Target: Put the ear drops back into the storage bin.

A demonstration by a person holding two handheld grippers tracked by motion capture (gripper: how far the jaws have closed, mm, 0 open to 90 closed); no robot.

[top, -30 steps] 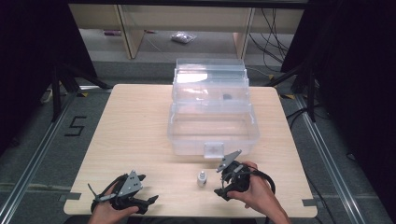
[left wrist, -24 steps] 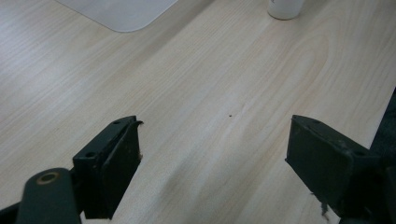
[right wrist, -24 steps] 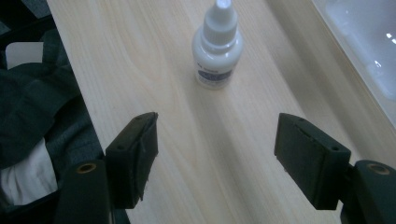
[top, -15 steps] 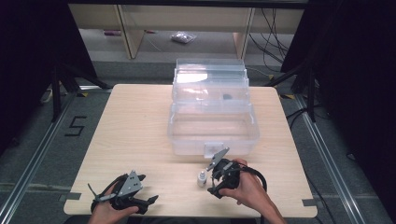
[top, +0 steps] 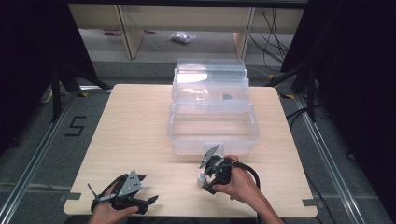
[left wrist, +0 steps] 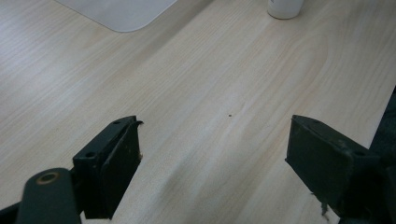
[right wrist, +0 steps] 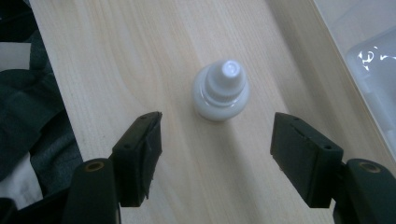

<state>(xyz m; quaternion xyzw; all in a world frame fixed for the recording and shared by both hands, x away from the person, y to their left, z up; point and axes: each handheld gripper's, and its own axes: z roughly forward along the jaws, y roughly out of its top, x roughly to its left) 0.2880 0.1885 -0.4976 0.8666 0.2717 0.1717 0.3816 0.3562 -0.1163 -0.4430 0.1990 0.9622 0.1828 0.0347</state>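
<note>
A small white bottle (right wrist: 221, 93) with a pointed cap stands upright on the wooden table (top: 135, 126), just in front of the clear plastic box (top: 187, 140). My right gripper (right wrist: 215, 126) is open and looks down on the bottle, which stands just beyond the tips and apart from both jaws. From the high view the right gripper (top: 205, 179) hovers right beside the bottle (top: 201, 179). My left gripper (top: 150, 188) rests open near the front left edge, holding nothing. Its own view shows the left gripper (left wrist: 215, 135) over bare wood and the bottle's base (left wrist: 285, 7) far ahead.
The clear box has its lid (top: 210, 74) open toward the back, and a small dark item (top: 227, 97) lies in its upper tray. The box's corner (left wrist: 121, 11) lies ahead of the left gripper. Wooden shelving (top: 126, 28) and cables lie beyond the table.
My right gripper has moved left and tipped down over the white bottle. The left gripper has stayed still.
</note>
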